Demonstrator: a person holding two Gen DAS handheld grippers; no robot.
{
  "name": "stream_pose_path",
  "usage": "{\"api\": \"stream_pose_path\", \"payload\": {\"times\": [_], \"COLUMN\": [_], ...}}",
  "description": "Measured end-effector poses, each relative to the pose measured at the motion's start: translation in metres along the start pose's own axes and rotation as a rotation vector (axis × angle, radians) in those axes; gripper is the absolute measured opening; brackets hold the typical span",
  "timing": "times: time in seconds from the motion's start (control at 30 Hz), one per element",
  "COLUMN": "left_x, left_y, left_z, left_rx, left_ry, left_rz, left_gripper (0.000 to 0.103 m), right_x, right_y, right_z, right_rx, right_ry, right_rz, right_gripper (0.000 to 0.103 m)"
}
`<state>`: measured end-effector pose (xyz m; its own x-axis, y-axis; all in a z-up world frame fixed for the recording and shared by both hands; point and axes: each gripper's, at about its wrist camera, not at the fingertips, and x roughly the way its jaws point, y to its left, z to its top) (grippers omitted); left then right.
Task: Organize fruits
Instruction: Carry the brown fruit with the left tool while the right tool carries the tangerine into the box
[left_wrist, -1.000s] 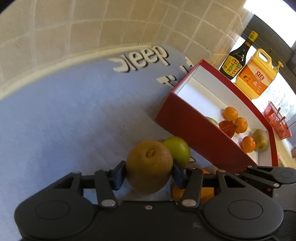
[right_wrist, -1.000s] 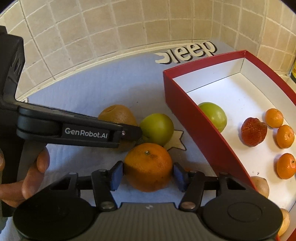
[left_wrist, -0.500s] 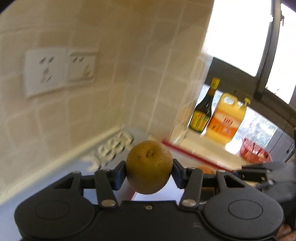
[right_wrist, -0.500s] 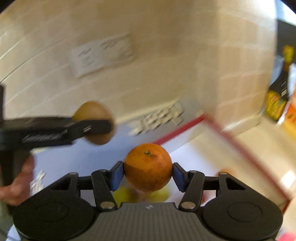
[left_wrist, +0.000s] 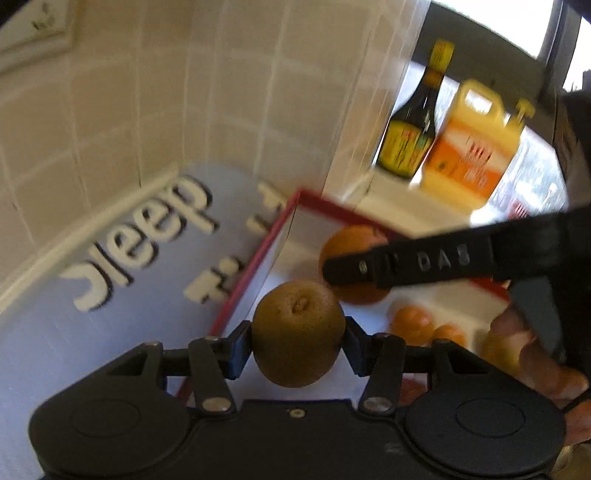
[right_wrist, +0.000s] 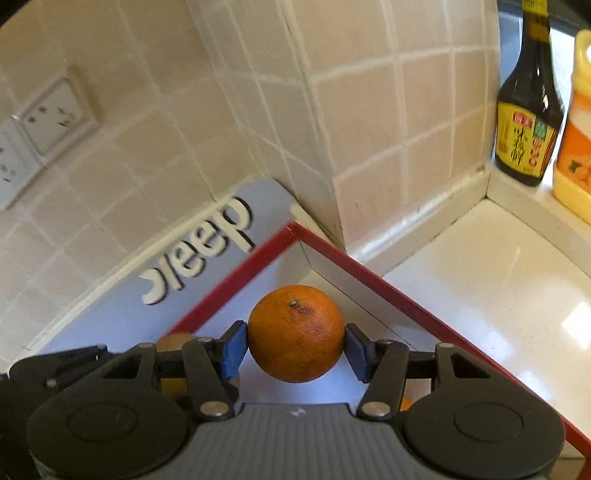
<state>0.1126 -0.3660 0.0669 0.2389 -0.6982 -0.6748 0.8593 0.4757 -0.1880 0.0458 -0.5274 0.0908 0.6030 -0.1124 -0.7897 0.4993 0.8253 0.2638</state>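
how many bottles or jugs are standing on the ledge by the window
2: a dark sauce bottle nearest the tiled wall, and a yellow jug right beside it on the window side. Others may sit out of frame.

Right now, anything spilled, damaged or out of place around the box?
Nothing stands out. The left gripper holds a brown pear and the right gripper an orange, both above the red box. Small oranges lie inside it. The sauce bottle and yellow jug stand upright; the left view is blurred.
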Motion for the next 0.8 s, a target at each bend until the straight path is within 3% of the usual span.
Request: {"api": "stream_pose_path", "payload": {"times": [0.17,0.37,0.8], "left_x": [0.012,0.022,0.020], "left_y": [-0.023,-0.032,-0.029], "left_z": [-0.004,-0.008,-0.010], "left_rx": [0.151,0.215,0.223], "left_ry": [0.037,0.032,0.025], "left_rz": [0.098,0.113,0.093], "left_gripper": [0.062,0.062,0.070], "right_x": [0.022,0.031,0.031], "right_y": [-0.009,-0.012,0.003], "right_z": [-0.004,-0.003,-0.006], "right_rx": [0.006,0.011,-0.048], "right_ry": [0.022,0.014,0.007], "right_rz": [-0.032,-0.053,-0.101], "right_gripper": [0.058,0.058,0.060]}}
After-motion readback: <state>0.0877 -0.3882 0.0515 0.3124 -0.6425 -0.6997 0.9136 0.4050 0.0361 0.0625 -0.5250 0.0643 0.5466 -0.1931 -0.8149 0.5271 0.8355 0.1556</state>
